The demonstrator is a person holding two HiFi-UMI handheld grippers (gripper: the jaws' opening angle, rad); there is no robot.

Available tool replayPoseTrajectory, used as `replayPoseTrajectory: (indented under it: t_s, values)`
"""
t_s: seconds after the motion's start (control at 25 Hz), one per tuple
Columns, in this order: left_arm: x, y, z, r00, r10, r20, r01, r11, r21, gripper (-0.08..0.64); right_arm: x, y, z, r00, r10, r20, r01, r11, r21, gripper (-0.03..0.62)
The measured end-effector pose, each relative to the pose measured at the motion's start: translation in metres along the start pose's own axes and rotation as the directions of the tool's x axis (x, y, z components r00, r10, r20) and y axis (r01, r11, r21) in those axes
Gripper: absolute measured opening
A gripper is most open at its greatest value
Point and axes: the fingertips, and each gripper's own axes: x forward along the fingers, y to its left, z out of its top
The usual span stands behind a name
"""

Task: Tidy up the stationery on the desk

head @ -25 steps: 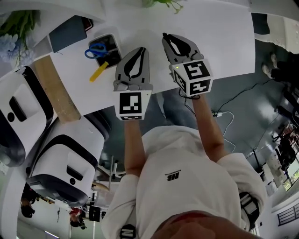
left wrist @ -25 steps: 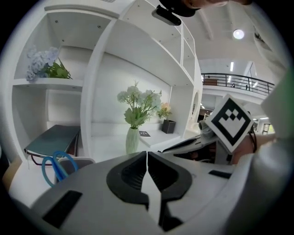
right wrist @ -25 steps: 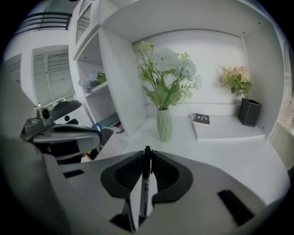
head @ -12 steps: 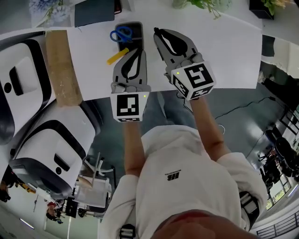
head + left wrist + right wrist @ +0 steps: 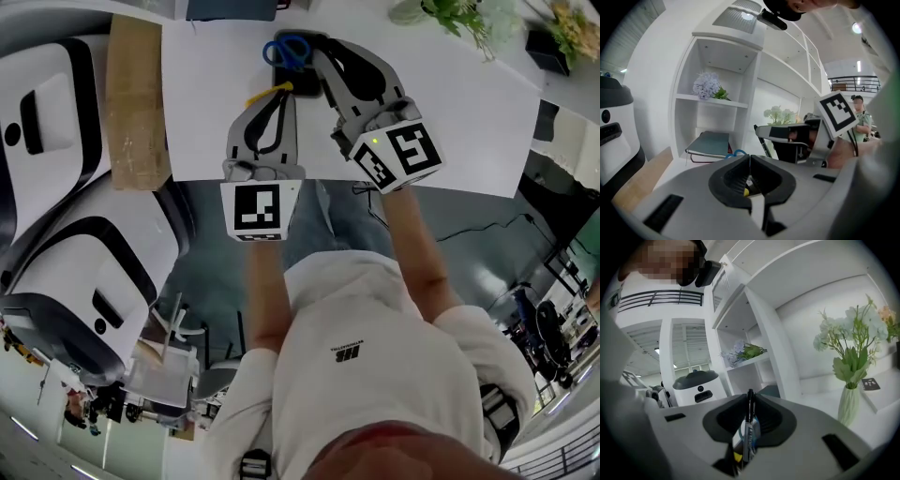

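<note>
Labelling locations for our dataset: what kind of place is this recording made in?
Likely an office or lab: a white desk, built-in white shelves holding a notebook and flowers, and white floor-standing machines beside the desk.

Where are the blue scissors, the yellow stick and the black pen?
blue-handled scissors (image 5: pixel 288 47): head view, handle loops.
thin yellow stick (image 5: pixel 269 93): head view, its middle.
black labelled pen (image 5: pixel 749 434): right gripper view, labelled barrel.

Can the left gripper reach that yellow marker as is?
Probably yes: the yellow marker lies just ahead of the left gripper, nothing between, though its shut jaws must open. The right gripper, holding a pen, sits beside.
</note>
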Motion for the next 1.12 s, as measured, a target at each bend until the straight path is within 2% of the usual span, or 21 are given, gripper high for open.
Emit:
replayPoseTrajectory:
  t_s: [0.28, 0.48, 0.68, 0.76, 0.84, 1.0, 1.12]
  values:
    - [-0.004, 0.017, -0.003, 1.000, 0.019, 0.003, -0.019, 1.000, -0.014, 0.000, 0.019, 0.007, 0.007, 0.997, 0.006, 0.072, -0.005, 1.000, -0.015, 0.046]
    - [-0.003, 0.025, -0.006, 1.000, 0.021, -0.002, -0.021, 1.000, -0.022, 0.000, 0.029, 0.010, -0.003, 0.994, 0.007, 0.108, -0.002, 0.999, -0.045, 0.046]
    - [-0.001, 0.028, -0.011, 1.000, 0.015, -0.011, -0.015, 1.000, -0.026, 0.000, 0.030, 0.008, -0.027, 0.998, -0.018, 0.067, 0.023, 0.996, -0.082, 0.046]
    - [0.000, 0.029, -0.013, 1.000, 0.013, -0.016, -0.013, 1.000, -0.023, 0.000, 0.030, 0.007, -0.037, 0.999, -0.025, 0.035, 0.029, 0.995, -0.094, 0.081]
    - [0.001, 0.029, -0.012, 1.000, 0.011, -0.016, -0.011, 1.000, -0.022, 0.000, 0.028, 0.006, -0.042, 0.999, -0.034, 0.017, 0.036, 0.995, -0.096, 0.084]
    - [-0.001, 0.028, -0.006, 1.000, 0.009, -0.007, -0.009, 1.000, -0.013, 0.000, 0.014, 0.004, -0.036, 0.999, -0.050, 0.019, 0.051, 0.994, -0.094, 0.081]
    - [-0.003, 0.026, 0.001, 1.000, 0.010, 0.000, -0.010, 1.000, -0.006, 0.000, -0.001, 0.005, -0.027, 0.998, -0.058, 0.017, 0.060, 0.993, -0.102, 0.054]
